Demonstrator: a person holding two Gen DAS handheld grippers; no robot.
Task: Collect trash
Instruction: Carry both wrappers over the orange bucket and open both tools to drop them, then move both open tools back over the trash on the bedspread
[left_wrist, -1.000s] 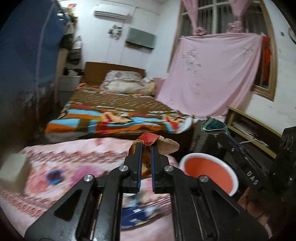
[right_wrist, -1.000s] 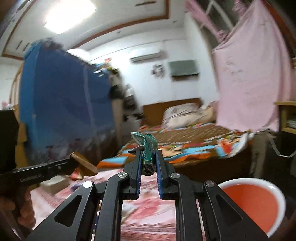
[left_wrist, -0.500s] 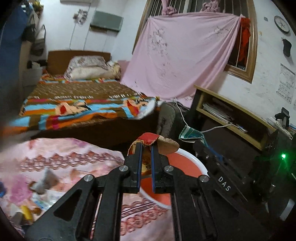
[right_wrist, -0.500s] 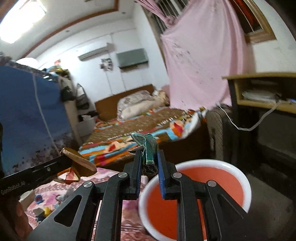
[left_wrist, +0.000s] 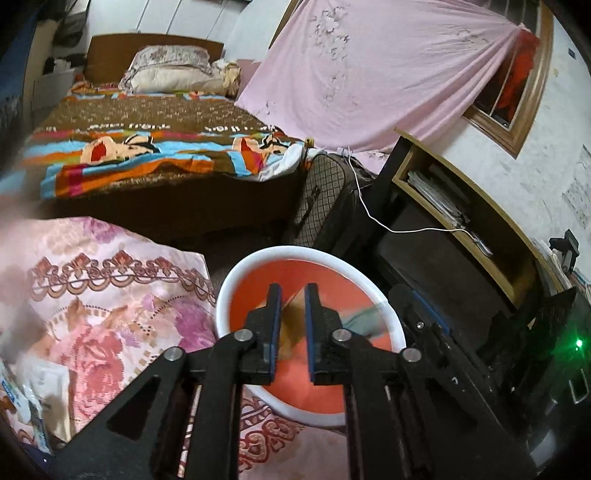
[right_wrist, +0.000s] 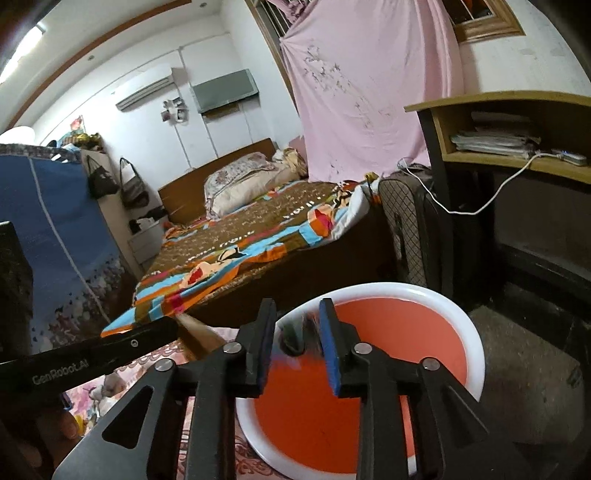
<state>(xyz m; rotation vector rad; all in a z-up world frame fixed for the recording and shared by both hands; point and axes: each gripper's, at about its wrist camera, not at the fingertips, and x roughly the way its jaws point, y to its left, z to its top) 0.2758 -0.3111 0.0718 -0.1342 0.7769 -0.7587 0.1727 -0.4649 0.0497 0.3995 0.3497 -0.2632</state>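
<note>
step: dumping the trash into the orange bin (left_wrist: 236, 280), both grippers at its rim

left gripper (left_wrist: 292, 291): fingers are narrow and pinched on a tan snack wrapper (left_wrist: 290, 325). It looks blurry, but from the right wrist view it's poking out of the tip, so I'd call it held

right gripper (right_wrist: 297, 306): fingers are opening right now. A green wrapper (right_wrist: 293, 332) is smeared with blur in the gap and the pads don't seem to press on it, so my guess is it's dropping

bin: white rim, orange inside, just off the right edge of the worktop with the pink floral cloth (left_wrist: 110, 295). Can't tell what it stands on

how to do it well (imo):
- let go only when the tips are well over the orange part, not over the rim
- the left wrapper hangs over the near-left part of the opening, so nudge it further in first
- open wide, these wrappers are light and can cling to a pad
- keep the two grippers from bumping, they're close

more trash: some packets at the near left of the worktop (left_wrist: 26, 398)
</note>
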